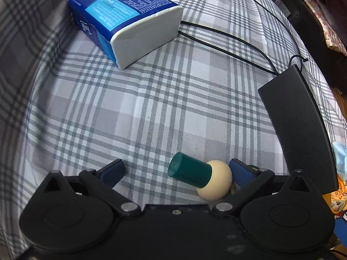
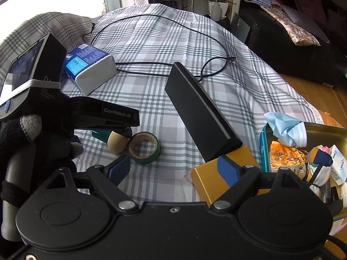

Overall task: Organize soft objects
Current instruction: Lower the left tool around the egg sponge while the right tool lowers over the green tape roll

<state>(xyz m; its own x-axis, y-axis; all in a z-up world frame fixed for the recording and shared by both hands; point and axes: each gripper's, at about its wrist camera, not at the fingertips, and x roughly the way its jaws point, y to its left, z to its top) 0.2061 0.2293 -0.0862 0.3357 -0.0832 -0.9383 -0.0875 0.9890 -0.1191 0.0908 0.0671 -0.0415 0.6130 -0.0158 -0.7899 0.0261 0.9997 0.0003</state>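
A blue and white tissue pack (image 1: 128,21) lies at the far left of the plaid bed; it also shows in the right wrist view (image 2: 91,71). A mushroom-shaped toy (image 1: 199,176) with a green stem and cream cap lies between my left gripper's (image 1: 177,170) open fingers, near the right one. It also shows in the right wrist view (image 2: 115,140) under the left gripper body. My right gripper (image 2: 173,169) is open and empty above the sheet. A teal-rimmed tin (image 2: 263,147) at the right holds a blue face mask (image 2: 286,127), cloth items and small packs.
A long black box (image 2: 199,108) lies across the middle, also in the left wrist view (image 1: 303,125). A green tape roll (image 2: 144,147) sits beside the toy. A gold box (image 2: 214,177) lies under my right finger. A black cable (image 2: 151,67) loops over the sheet.
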